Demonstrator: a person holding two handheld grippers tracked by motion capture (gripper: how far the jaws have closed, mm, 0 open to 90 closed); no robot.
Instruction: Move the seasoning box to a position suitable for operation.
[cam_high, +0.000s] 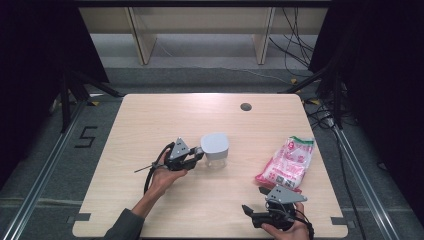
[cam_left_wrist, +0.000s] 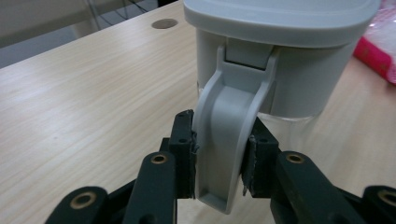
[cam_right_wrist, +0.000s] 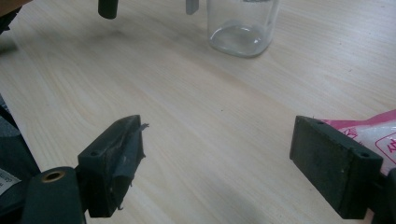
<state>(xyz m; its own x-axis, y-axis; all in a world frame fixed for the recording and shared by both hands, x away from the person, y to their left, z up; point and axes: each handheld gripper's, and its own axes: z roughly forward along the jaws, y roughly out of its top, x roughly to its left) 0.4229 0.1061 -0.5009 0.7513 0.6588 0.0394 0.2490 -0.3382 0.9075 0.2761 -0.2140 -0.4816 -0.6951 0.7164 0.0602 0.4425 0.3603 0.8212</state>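
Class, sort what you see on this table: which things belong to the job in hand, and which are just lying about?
In the job:
left gripper, shut on the latch
lidded clear container

Lying about:
pink and white bag
right gripper, open and empty

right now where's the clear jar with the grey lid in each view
High view: jar at table centre, beside the left gripper.
Left gripper view: upper right, its grey latch clamped between the jaws.
Right gripper view: glass base at top centre.
Shared landmark: pink packet.
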